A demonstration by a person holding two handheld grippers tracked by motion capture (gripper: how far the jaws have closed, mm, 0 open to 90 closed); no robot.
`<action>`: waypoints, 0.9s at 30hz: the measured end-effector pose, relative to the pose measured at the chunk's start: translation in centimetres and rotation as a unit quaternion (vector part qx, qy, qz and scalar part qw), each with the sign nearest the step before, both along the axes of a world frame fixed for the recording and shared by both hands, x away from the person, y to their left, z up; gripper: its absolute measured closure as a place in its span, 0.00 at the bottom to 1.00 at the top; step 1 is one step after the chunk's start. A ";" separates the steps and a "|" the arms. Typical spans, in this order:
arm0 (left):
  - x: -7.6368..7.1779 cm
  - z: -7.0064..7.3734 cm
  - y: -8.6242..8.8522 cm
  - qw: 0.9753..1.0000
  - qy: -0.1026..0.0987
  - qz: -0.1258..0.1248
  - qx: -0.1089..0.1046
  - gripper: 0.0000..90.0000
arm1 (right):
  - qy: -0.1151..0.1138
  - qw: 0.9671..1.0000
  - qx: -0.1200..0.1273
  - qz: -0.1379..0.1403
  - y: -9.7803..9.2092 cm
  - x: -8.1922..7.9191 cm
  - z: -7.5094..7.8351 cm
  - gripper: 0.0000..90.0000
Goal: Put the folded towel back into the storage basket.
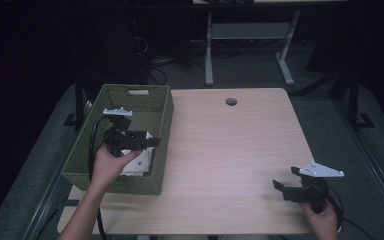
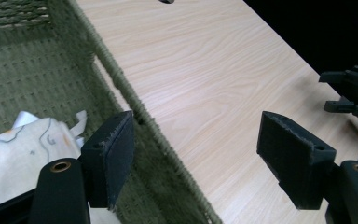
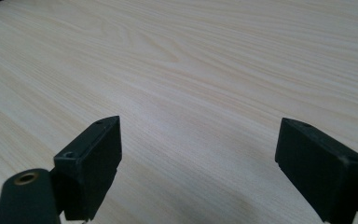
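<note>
A green woven basket (image 1: 115, 182) stands on the left part of the light wooden table (image 1: 230, 150). Inside it lies a white cloth-like item with faint print (image 1: 141, 162), also seen in the left gripper view (image 2: 23, 144). My left gripper (image 1: 155, 141) hovers over the basket's right side, open and holding nothing (image 2: 198, 154); its jaws straddle the basket's right rim (image 2: 135, 102). My right gripper (image 1: 285, 177) is low over the table's front right corner, open, with bare wood (image 3: 191, 70) between its jaws (image 3: 198, 158). It also appears far off in the left gripper view (image 2: 340, 91).
A round cable hole (image 1: 231, 101) sits near the table's far edge. Beyond the table stand the grey legs of another desk (image 1: 209, 55) and tangled cables on a dark floor. The table's right edge runs close to my right hand (image 1: 325, 222).
</note>
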State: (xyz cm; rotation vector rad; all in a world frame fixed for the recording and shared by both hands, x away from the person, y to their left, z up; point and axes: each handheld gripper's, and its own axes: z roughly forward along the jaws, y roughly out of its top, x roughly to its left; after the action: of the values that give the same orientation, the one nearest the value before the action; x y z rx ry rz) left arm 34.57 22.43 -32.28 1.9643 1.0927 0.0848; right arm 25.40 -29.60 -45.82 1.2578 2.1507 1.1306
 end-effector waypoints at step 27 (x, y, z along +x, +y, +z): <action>-0.6 0.4 -3.2 1.000 -0.015 -0.022 -0.008 0.29 | -0.002 1.000 0.000 -0.003 -0.1 -0.2 0.2 0.16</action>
State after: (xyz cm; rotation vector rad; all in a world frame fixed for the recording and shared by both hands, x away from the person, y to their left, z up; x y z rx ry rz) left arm 34.01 19.23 -31.85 1.9652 1.0271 0.0808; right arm 25.19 -29.75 -45.64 1.2588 2.1425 1.1299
